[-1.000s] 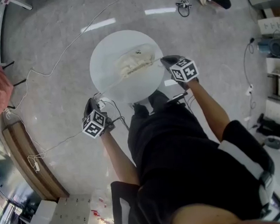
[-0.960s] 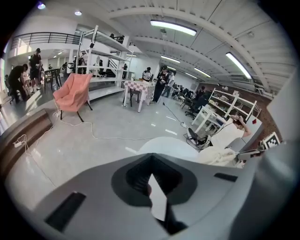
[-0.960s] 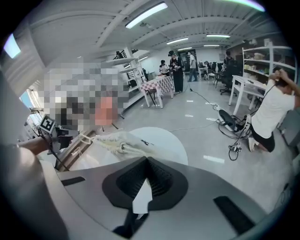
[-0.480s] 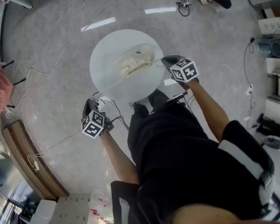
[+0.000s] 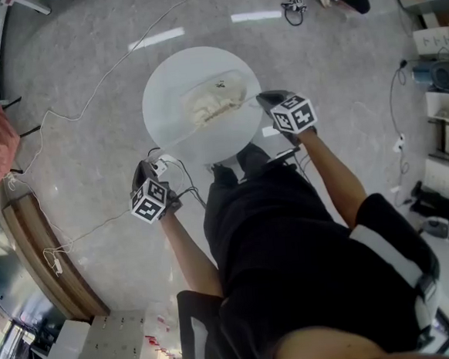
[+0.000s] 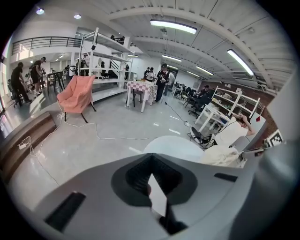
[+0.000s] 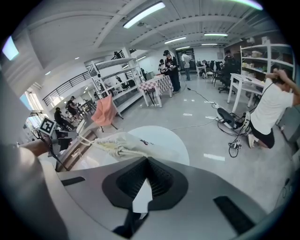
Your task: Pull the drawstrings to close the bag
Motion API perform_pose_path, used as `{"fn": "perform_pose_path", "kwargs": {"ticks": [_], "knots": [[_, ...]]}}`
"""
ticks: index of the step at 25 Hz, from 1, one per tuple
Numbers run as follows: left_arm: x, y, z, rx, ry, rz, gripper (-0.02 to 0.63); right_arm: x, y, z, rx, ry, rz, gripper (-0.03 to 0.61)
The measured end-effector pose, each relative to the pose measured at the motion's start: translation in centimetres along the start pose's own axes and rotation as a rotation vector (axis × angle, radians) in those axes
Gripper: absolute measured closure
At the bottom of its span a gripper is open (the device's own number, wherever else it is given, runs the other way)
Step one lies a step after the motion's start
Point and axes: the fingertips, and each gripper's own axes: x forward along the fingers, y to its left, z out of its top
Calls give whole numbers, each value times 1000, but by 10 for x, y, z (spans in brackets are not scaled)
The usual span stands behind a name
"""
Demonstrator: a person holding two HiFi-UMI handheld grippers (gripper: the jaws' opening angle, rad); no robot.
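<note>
Head view shows my left claw (image 5: 143,172) just off the near left edge of the table (image 5: 169,82), and my right claw (image 5: 267,99) at the right edge. In the left gripper view the left claw (image 6: 152,187) is squeezed down to a thin slit. The right gripper view shows my right claw (image 7: 143,192) the same. A string (image 7: 86,139) runs tight from the bag (image 5: 214,98) to the left claw. One more string (image 6: 251,150) goes to the right claw. The bag lies on the table's right half, its mouth bunched up. I cannot see inside it. The floor (image 5: 83,54) around is wide and open, with a thin wire (image 5: 72,117) lying on it
</note>
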Motion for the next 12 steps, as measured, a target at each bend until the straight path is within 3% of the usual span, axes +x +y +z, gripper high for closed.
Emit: {"fn": "perform_pose_path", "kwargs": {"ticks": [6, 12], "knots": [[1, -19, -5, 64, 12, -36, 612, 0, 15, -4, 22, -5, 29, 581], [2, -48, 4, 140, -35, -70, 609, -5, 32, 12, 45, -57, 62, 581]]}}
